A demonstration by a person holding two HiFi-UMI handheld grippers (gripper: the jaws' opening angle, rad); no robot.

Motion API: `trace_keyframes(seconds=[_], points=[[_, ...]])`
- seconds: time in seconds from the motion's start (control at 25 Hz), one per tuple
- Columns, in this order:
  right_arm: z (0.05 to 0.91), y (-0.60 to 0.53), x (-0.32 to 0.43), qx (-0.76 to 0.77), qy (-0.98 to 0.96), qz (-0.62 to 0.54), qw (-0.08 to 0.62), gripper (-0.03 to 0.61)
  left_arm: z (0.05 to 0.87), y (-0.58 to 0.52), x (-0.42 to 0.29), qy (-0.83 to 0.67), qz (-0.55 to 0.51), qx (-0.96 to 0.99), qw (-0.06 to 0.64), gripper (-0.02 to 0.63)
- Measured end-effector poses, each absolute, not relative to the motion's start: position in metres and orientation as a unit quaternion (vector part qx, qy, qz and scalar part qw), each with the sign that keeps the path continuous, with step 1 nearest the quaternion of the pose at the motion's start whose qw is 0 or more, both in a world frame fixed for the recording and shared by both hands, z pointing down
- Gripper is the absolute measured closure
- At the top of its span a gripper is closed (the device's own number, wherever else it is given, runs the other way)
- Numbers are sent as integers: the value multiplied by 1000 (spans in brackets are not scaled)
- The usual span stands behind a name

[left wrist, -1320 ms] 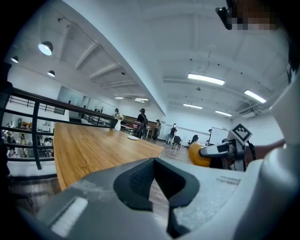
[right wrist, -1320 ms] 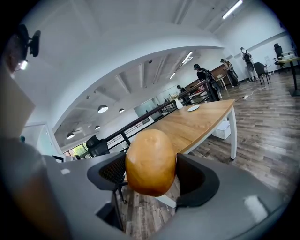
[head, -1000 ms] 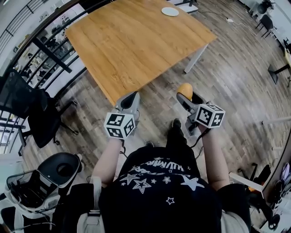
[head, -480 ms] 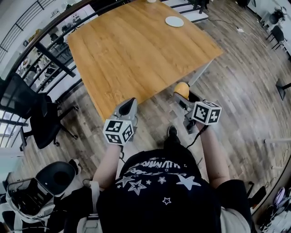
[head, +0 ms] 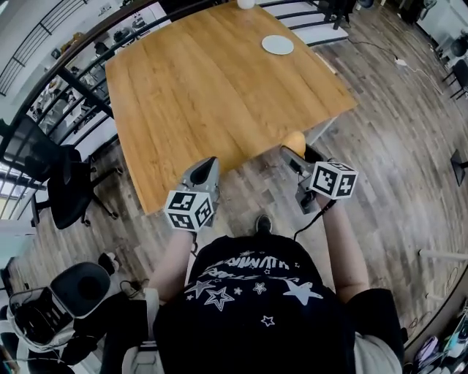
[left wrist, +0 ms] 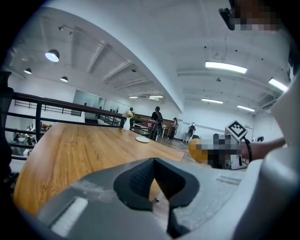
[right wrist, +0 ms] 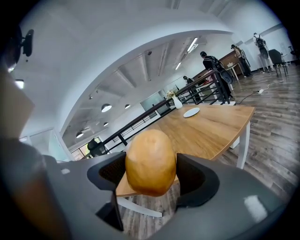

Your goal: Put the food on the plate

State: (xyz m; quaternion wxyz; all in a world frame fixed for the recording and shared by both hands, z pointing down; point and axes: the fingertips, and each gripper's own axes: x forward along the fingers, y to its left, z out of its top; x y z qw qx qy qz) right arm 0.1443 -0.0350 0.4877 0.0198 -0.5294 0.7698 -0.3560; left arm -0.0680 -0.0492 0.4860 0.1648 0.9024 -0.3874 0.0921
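Fingers of the right gripper squeeze the brown food for carrying; next it must cross the table to the white plate.

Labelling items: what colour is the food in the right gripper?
Golden-brown food, best in right gripper view.

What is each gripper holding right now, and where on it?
The right gripper clamps the golden-brown food by its two sides, mid-height; the left gripper holds nothing.

Wooden table: white plate near far edge, vase at edge behind
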Motion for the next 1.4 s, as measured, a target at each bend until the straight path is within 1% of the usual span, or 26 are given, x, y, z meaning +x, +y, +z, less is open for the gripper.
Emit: trace_keyframes(seconds=[0.28,0.56,1.04,1.4], points=[[475,-41,194,-523,776,-350,32,238,470,-53,-26,-398,100,900,145,614],[486,-62,220,-518,771,-369,35,238,473,-72,-7,-410,107,892,156,614],[495,-109,262,-542,758,-364,19,237,465,-146,21,-412,81,895,153,614],[489,-179,286,-562,749,-350,2,238,459,-226,31,-406,69,899,151,614]])
